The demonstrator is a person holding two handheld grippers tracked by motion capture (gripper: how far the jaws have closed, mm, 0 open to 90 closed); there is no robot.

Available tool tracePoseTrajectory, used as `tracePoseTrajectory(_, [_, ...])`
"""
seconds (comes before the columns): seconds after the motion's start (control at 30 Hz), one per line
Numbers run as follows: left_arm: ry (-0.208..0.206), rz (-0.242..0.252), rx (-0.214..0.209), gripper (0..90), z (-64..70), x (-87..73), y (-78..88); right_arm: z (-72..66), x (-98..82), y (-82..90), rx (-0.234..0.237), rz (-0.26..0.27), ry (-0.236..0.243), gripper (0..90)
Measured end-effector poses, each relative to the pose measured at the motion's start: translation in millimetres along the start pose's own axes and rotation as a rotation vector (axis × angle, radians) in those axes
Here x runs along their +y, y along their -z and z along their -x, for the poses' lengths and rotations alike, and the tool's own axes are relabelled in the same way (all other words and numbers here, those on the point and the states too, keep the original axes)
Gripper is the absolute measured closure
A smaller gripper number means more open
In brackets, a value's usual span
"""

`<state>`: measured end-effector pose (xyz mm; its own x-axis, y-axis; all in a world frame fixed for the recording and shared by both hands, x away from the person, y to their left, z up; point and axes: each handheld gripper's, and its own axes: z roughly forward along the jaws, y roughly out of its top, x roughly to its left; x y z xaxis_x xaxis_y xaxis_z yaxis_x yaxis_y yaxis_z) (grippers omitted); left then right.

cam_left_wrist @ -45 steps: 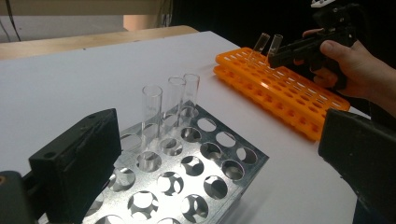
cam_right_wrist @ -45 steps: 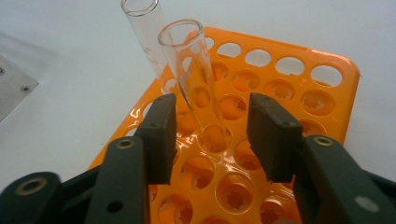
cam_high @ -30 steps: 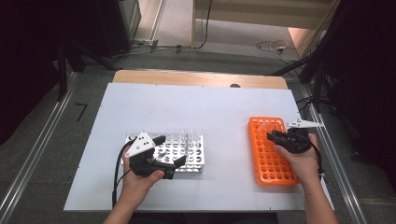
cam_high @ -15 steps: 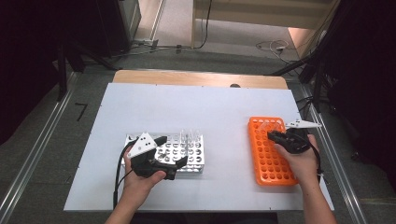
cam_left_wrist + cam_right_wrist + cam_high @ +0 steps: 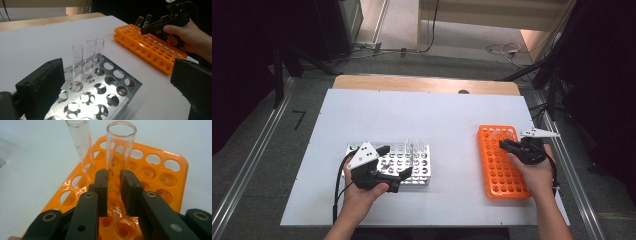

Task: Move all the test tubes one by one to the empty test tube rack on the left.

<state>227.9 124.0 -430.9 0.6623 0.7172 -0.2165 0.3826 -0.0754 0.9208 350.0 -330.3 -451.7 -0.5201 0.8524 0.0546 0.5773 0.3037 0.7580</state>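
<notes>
Our right claw (image 5: 113, 178) is clenched on a clear glass tube (image 5: 120, 145) seated in the glossy orange rack (image 5: 175, 173) below it; a tilted pull could jam or crack the smooth glass. Our left claw (image 5: 117, 82) hangs released over the perforated metal rack (image 5: 100, 92).

Orange rack (image 5: 503, 162): plastic, flat at counter's right, two clear glass tubes (image 5: 120, 147) at its far end. Metal rack (image 5: 404, 162): perforated, left of centre, three upright clear tubes (image 5: 87, 58).
</notes>
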Motion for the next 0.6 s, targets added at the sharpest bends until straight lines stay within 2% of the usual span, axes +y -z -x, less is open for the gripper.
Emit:
tracePoseTrajectory(0.13, [-0.002,-0.001,0.001,0.0,-0.2,-0.1,0.1,1.0,2.2,6.4,0.004,0.024,-0.017,73.6])
tracePoseTrajectory(0.33, [0.0,0.003,0.003,0.0,-0.5,0.4,1.3,-0.2,9.5,20.8,0.012,0.064,-0.012,73.7])
tracePoseTrajectory(0.5, [-0.005,0.004,0.006,0.0,0.1,1.3,2.3,-8.0,17.8,32.7,0.035,0.089,0.004,73.7])
tracePoseTrajectory(0.6, [-0.013,0.006,0.009,0.0,1.4,2.2,2.5,-17.3,23.3,37.8,0.068,0.098,0.019,73.7])
